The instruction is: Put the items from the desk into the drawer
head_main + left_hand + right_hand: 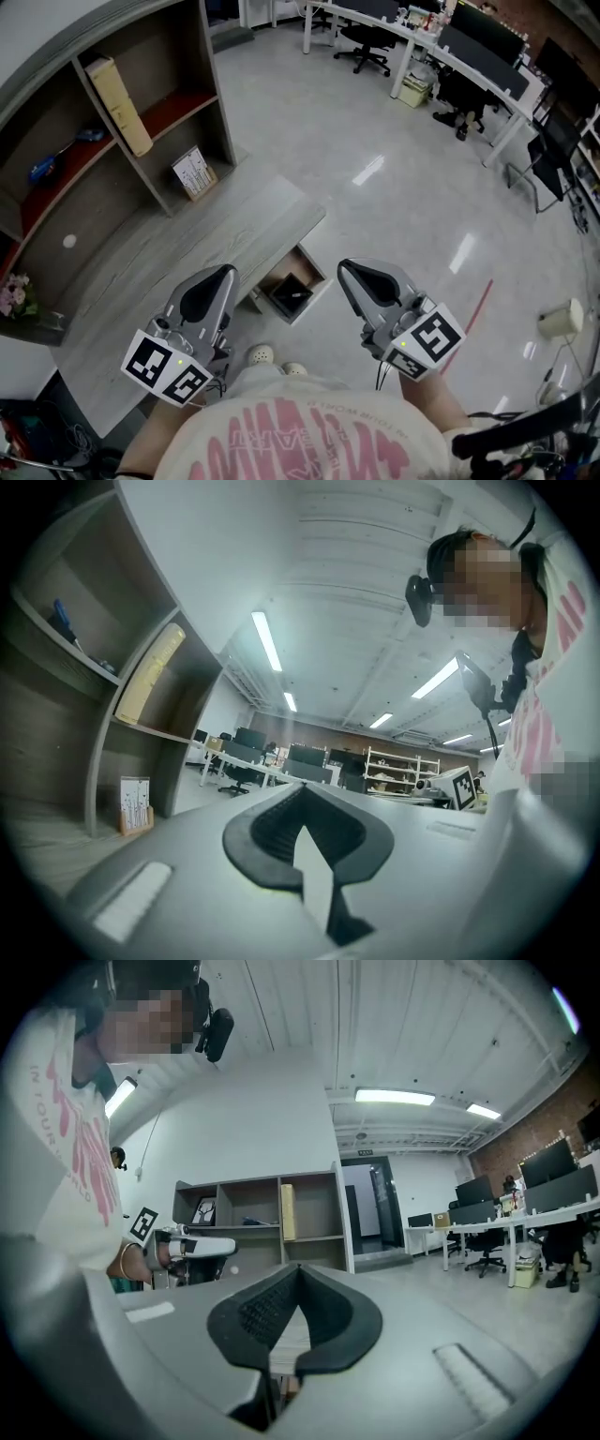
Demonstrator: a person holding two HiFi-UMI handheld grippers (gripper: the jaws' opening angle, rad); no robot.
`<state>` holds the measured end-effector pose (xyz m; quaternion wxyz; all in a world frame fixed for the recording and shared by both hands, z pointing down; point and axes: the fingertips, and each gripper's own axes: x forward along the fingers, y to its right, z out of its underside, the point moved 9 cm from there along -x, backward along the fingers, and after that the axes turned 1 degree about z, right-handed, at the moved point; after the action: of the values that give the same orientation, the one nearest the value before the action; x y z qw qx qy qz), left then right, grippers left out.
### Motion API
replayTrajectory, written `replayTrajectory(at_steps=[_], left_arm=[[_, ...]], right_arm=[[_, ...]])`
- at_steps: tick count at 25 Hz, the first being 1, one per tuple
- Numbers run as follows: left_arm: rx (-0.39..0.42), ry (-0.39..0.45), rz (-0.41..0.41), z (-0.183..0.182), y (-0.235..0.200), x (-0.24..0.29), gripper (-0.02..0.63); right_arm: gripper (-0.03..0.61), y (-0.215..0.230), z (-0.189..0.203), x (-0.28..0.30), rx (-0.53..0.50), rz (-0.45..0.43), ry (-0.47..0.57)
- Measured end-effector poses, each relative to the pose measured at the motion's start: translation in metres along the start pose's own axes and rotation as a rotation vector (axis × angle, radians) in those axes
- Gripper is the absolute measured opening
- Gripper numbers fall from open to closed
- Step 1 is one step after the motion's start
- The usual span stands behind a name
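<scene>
Hovering beside drawer (292, 292) (open): right gripper (349, 271)

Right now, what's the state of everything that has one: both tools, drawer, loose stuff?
Left tool: shut, empty.
Right tool: shut, empty.
Drawer: open, something dark inside.
Yellow box: tilted.
Card stand: upright.

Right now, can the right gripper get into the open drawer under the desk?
Probably yes: the drawer stands open with nothing above it, and the right gripper is held high beside it, shut and empty. It would need to drop and open.
</scene>
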<state>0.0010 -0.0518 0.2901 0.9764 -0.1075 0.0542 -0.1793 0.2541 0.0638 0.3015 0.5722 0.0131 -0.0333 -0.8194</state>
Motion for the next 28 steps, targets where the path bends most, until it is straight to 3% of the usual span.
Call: replayTrajectory(at_steps=[3,7,10,16,19,28], left_arm=[[0.018,-0.004,0.004,0.001,0.005,-0.002,0.02],[-0.016,0.067,0.063,-0.003,0.011,-0.014,0.02],[-0.019,0.097,0.055,-0.006,0.012,-0.029,0.02],[-0.032,0.062,-0.119,-0.007,-0.014,-0.074,0.02],[-0.06,0.089,-0.203,-0.01,-0.03,-0.106,0.02],[-0.028,0.133,-0.347,-0.053,-0.079,-0.206,0.02]], right_arm=[[0.006,0.0,0.0,-0.001,-0.003,-0.007,0.004],[0.006,0.0,-0.001,0.002,0.052,-0.018,0.021],[0.006,-0.002,-0.005,0.009,0.054,-0.037,0.02],[0.006,-0.02,-0.016,0.047,0.036,-0.048,0.026],[0.006,-0.03,-0.021,0.073,0.039,-0.063,0.02],[0.006,-0.104,-0.045,0.181,0.061,-0.224,0.052]])
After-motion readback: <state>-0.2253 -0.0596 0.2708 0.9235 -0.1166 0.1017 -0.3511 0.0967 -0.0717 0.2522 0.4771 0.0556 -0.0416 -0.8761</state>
